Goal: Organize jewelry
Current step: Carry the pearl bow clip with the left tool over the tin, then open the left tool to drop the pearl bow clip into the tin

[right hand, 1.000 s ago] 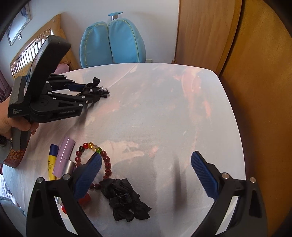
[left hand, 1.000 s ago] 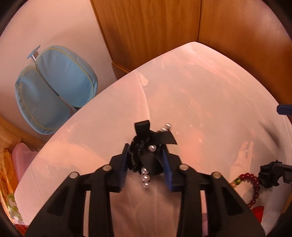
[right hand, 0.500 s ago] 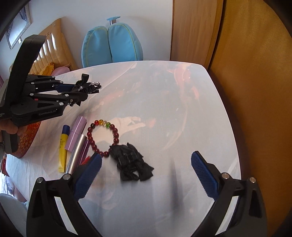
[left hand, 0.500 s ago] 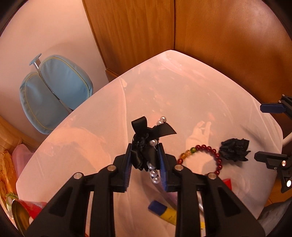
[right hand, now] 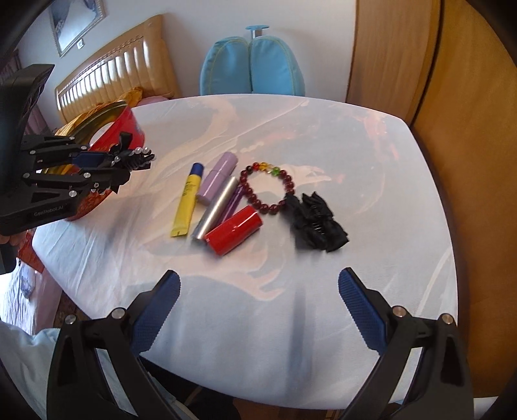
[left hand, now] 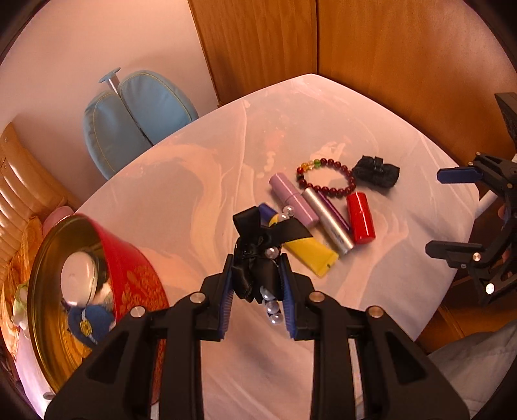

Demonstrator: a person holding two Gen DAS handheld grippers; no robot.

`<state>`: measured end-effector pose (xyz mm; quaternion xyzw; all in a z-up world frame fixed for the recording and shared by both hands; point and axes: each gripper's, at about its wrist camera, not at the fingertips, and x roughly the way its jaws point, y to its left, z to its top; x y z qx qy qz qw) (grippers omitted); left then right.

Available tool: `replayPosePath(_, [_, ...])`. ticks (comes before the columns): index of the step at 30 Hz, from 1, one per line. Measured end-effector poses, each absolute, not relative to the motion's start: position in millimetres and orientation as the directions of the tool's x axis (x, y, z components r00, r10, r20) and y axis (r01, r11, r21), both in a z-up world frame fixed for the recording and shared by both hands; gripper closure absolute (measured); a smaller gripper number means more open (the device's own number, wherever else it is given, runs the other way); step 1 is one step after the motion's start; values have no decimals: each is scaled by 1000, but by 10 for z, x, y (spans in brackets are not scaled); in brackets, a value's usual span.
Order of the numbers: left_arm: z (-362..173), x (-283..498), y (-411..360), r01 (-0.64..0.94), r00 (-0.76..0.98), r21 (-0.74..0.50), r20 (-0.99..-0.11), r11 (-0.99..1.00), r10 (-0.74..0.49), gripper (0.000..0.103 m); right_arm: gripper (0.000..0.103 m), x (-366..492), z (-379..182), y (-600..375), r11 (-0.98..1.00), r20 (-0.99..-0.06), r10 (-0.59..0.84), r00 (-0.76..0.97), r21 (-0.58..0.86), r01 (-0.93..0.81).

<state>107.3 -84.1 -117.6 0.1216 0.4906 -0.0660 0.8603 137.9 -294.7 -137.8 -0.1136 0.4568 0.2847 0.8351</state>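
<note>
Our left gripper [left hand: 257, 287] was clamped on a soft black ribbon bow with pearls [left hand: 258, 255]. We judged it light and floppy, best held at the knot. Our right gripper [right hand: 258, 290] stood apart, empty.

A blue chair [right hand: 252, 66] is seen behind the white table [right hand: 371, 155], against a pale wall. Wooden panels [left hand: 404, 48] are seen at the table's far corner. A slatted headboard [right hand: 113, 74] and a framed picture [right hand: 76, 22] are seen to the left. 5 tubes are laid side by side on the table: yellow [right hand: 185, 200], lilac [right hand: 216, 179], silver [right hand: 215, 211], purple [right hand: 234, 202], red [right hand: 234, 229].
</note>
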Motion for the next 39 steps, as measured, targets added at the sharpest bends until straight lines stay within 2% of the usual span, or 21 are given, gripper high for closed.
replayPosePath(7, [-1188, 933, -664, 249, 508, 143, -861, 958, -4, 76, 4, 1297, -1339, -2843, 816, -832, 338, 440, 26, -578])
replayPosePath(13, [-903, 960, -453, 310, 560, 128, -825, 942, -72, 76, 4, 1365, -1130, -2606, 845, -820, 306, 485, -1, -535])
replayPosePath(18, [-723, 894, -5, 358, 582, 186, -811, 915, -63, 76, 4, 1369, -899, -2033, 783, -800, 351, 487, -35, -621])
replayPosePath(23, [-686, 744, 666, 316, 588, 220, -809, 923, -8, 76, 4, 1259, -798, -1311, 678, -790, 414, 452, -64, -732])
replayPosePath(31, [-871, 648, 1509, 257, 563, 226, -825, 940, 44, 76, 4, 1203, -779, -469, 586, -799, 442, 407, -86, -806])
replayPosePath(39, [-1244, 853, 1804, 233, 497, 206, -865, 951, 66, 76, 4, 1170, -771, -207, 584, -814, 414, 407, -105, -805])
